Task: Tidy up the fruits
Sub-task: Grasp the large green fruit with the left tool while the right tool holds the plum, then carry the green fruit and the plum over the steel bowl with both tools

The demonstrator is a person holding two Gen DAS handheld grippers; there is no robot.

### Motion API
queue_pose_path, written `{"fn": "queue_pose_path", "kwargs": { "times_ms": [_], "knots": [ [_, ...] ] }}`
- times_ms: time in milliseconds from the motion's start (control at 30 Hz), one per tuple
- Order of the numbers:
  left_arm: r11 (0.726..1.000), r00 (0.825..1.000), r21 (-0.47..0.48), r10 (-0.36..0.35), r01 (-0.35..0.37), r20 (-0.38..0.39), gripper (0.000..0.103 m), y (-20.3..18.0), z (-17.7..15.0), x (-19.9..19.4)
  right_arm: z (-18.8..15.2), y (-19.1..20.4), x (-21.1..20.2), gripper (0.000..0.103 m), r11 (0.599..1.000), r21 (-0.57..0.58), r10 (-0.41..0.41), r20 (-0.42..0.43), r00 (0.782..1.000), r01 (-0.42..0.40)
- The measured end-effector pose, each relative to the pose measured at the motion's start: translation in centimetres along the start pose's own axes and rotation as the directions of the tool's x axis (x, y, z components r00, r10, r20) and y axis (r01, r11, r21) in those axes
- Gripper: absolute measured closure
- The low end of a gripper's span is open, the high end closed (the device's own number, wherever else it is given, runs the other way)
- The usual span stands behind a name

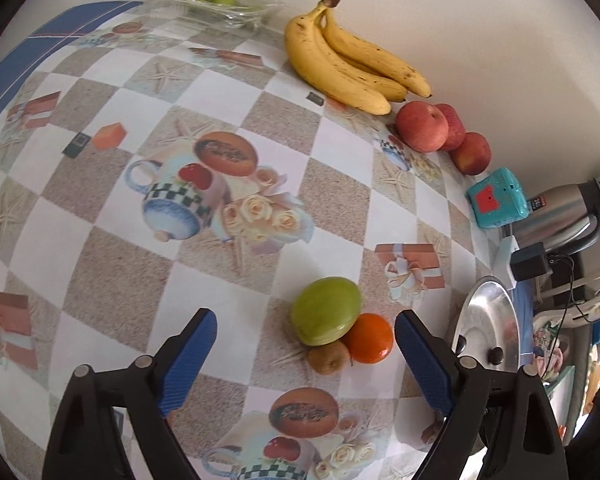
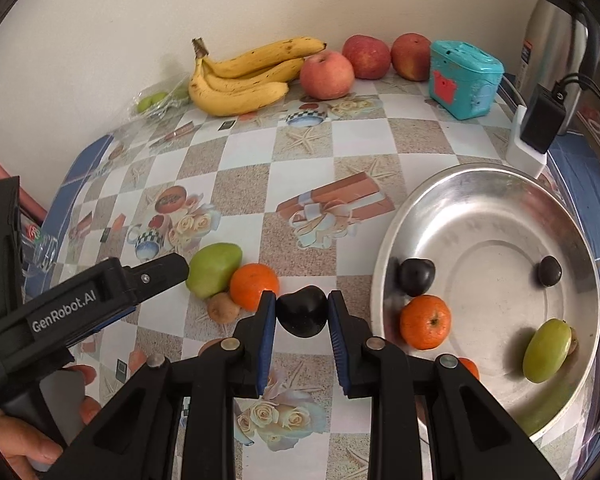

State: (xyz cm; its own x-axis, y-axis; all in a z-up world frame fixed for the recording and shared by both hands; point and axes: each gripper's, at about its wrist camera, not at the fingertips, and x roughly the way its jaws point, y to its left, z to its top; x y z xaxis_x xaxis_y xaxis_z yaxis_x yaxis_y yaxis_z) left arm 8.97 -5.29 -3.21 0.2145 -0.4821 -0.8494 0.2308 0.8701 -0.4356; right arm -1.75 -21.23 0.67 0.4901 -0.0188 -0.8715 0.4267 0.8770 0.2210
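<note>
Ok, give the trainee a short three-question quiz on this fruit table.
1. True or false: the right hand-held gripper is shut on a dark plum.
2. Which fruit touches the green mango on the tablecloth? A) banana B) orange C) red apple
3. Fill in: the left hand-held gripper is ____, with nothing between its fingers.

Key: 1 true; 2 B, the orange; 3 open.
</note>
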Motion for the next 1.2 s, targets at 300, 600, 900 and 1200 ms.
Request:
{"fn": "queue_pose_path", "kwargs": {
  "times_ms": [300,600,900,1200],
  "knots": [
    [1.0,1.0,0.025,-0.018,0.019,-0.019,0.029,-1.1,0.2,2.0,0.2,-1.1,-0.6,0.076,0.998,0.042,0.038,0.017,0.999,-0.039],
    [0.999,0.998,-0.027,-0.037,0.036,-0.046,0.051,-0.7,0.0,3.4,0.2,-2.0,-0.5,0.076,0.995,0.074,0.063,0.011,0.998,-0.064],
    [0.998,0.999,-0.065,-0.021,0.019,-0.039,0.056,-0.1,0.1,2.8,0.2,-2.8,-0.6,0.076,0.99,0.109,0.084,0.01,0.996,-0.085],
    [0.997,0.999,-0.071,-0.021,0.023,0.028,0.056,-0.4,0.6,0.1,0.2,-3.7,-0.6,0.076,0.987,0.141,0.08,0.005,0.997,-0.08]
  ]
}}
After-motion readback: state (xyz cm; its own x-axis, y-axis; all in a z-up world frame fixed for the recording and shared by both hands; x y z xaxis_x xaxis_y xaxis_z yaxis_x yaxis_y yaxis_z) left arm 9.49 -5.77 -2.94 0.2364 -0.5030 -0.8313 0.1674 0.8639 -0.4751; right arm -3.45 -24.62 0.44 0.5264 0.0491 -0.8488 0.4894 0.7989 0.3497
